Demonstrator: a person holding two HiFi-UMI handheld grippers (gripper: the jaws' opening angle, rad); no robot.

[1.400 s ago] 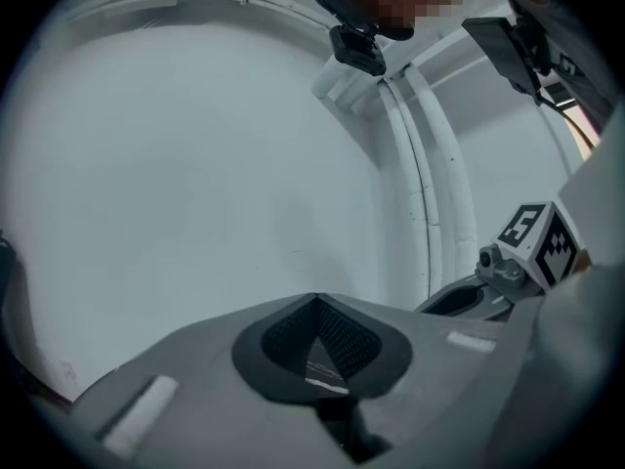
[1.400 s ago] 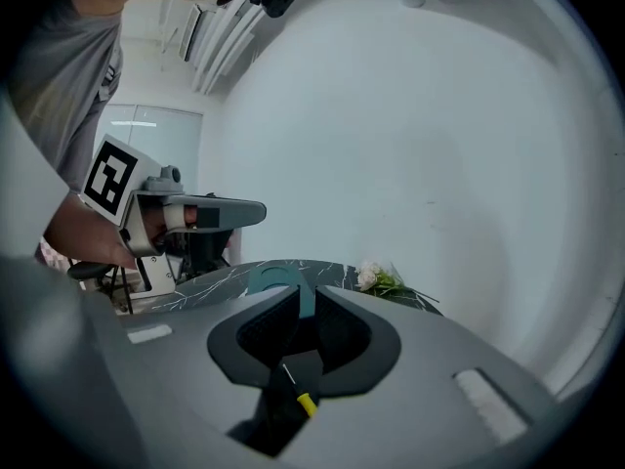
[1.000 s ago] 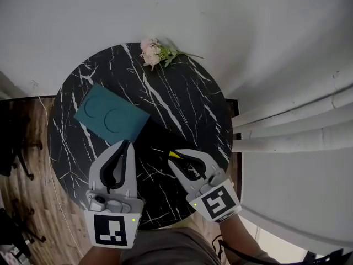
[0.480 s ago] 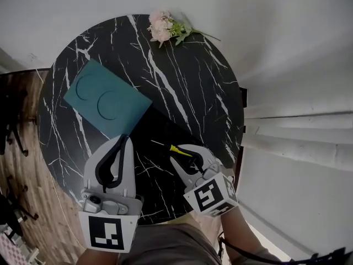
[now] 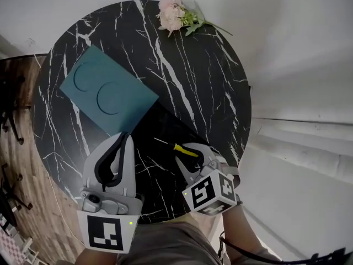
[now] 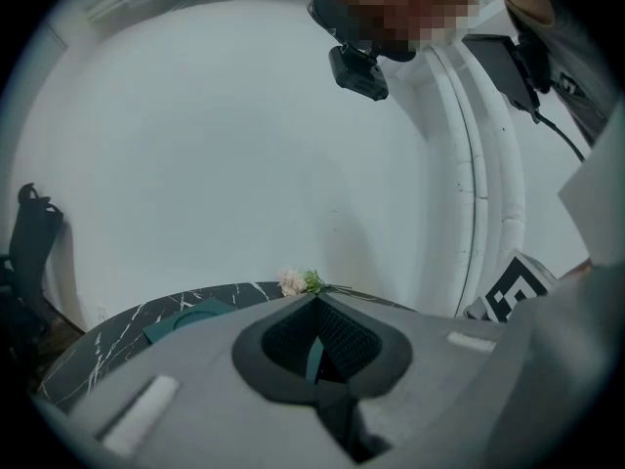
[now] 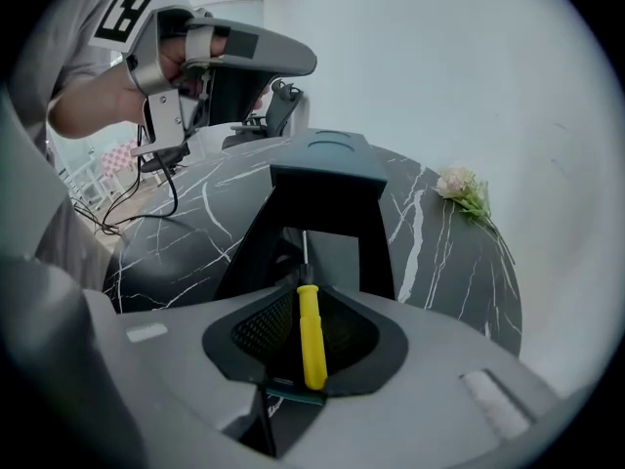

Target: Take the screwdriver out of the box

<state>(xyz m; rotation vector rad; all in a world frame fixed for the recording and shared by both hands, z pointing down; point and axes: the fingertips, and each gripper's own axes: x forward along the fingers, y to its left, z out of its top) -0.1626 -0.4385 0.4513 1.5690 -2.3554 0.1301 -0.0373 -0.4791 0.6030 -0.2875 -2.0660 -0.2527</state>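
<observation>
While the person is leaning over the round black marble table (image 5: 212, 87), the right gripper (image 7: 307, 296) is pinching the screwdriver (image 7: 312, 345) btwn its jaws. They are closed onto the yellow handle, w/ only the handle's own width left btwn the pads. The metal shaft is sticking out ahead of the jaws, pointing toward the teal box (image 5: 107, 93). The tool is hanging just off the box's near-right edge, over a plain black panel (image 5: 160, 127) that is butting against the teal part. Can't tell whether that panel is the box's open inside, i.e. whether the tip is fully clear of it. The left gripper (image 5: 126, 141) is hovering just on the near side of the box, w/ its tips close to the box's near corner. Its jaws are pressing together at the tips and gripping nothing; a teal sliver is showing through the gap behind them. A pink flower sprig (image 5: 177, 16) is lying beyond the box's far side at the table rim, well apart from both grippers.
</observation>
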